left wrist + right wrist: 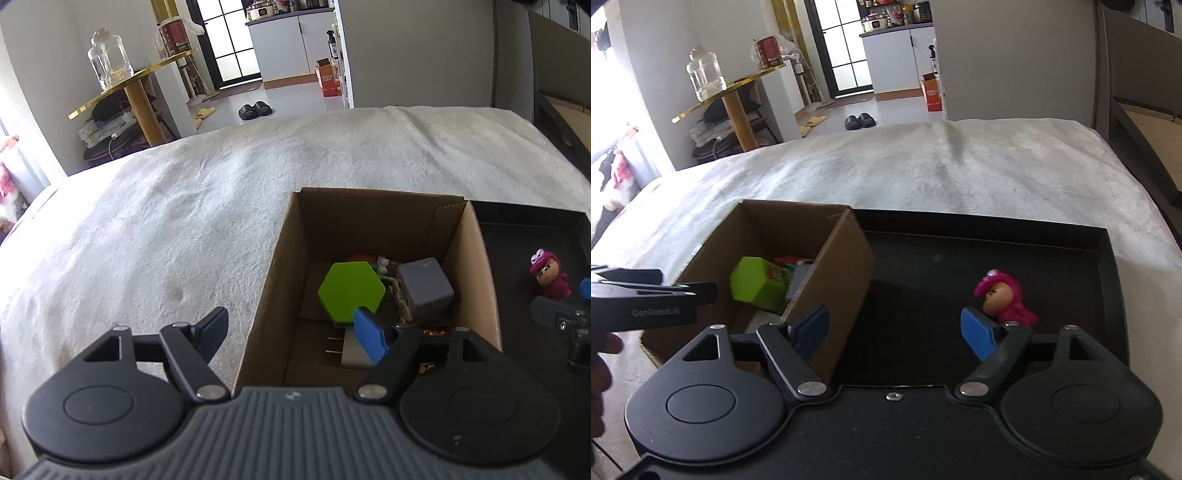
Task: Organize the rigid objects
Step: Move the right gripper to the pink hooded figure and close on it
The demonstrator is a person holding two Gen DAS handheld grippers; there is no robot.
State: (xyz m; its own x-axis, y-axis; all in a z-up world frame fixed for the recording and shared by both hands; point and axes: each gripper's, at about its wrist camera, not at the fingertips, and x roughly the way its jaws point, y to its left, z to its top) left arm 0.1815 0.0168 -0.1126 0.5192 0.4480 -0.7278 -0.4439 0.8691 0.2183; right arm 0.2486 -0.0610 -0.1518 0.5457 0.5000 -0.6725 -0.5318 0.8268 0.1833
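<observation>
A cardboard box (476,254) (846,266) sits on the white cover and holds a green hexagonal block (351,290) (757,284), a grey cube (424,286) and small toys. A black tray (532,229) (979,221) stands right of it with a pink figurine (548,273) (1004,299) inside. My left gripper (291,332) is open and empty, straddling the box's left wall. My right gripper (897,328) is open and empty above the tray, its right pad (977,332) just in front of the figurine.
The white textured cover (184,221) spreads to the left and beyond the containers. A gold side table with a glass jar (109,62) stands past the far left edge. Dark furniture (1137,133) stands at the far right.
</observation>
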